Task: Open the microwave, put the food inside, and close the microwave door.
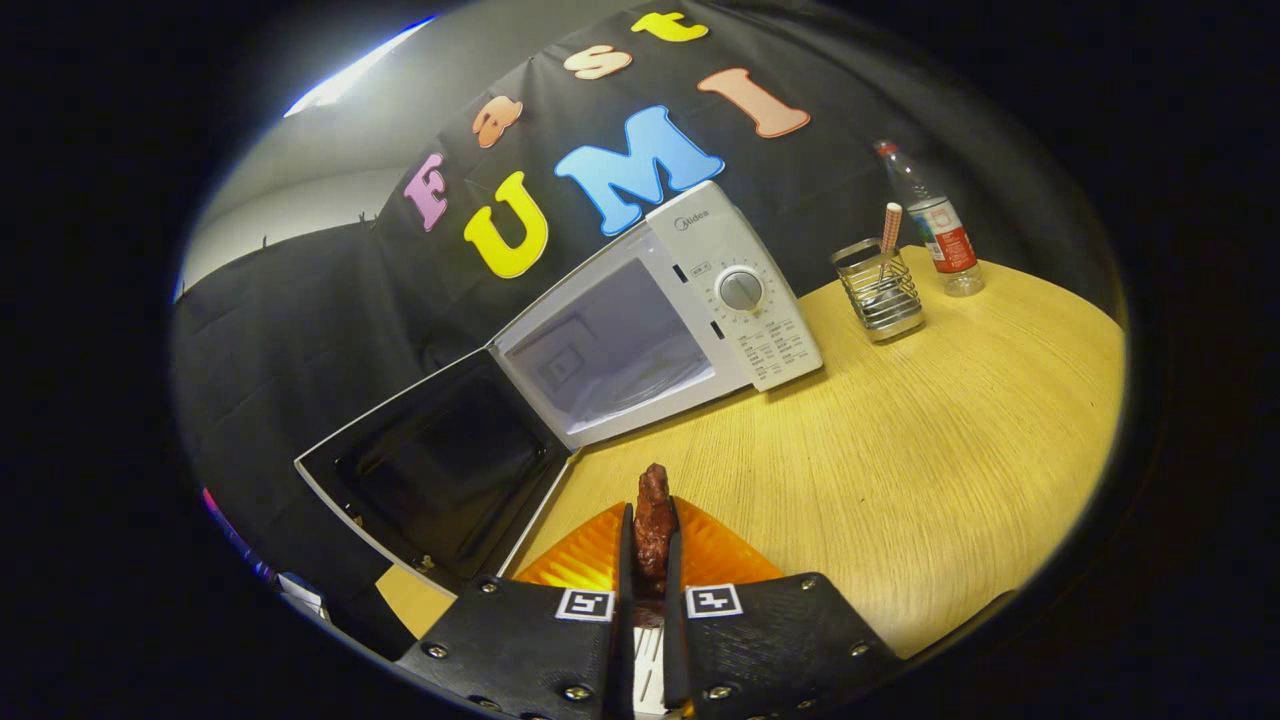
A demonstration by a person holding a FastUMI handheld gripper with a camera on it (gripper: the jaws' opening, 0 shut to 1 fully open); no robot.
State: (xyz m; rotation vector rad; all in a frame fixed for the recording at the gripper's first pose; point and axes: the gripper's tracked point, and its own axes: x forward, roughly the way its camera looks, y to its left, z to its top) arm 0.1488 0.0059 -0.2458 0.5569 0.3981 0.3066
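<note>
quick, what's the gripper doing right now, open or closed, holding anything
Gripper: closed on the reddish-brown piece of food, both fingers pressing its sides.

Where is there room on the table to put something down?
Bare table spreads between the microwave, the wire holder and bottle. It is crowded near the gripper, shut on the food above the orange plate.

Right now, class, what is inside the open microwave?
The microwave cavity shows pale walls and a turntable plate, no food yet. The gripper is shut on the food above the table.
</note>
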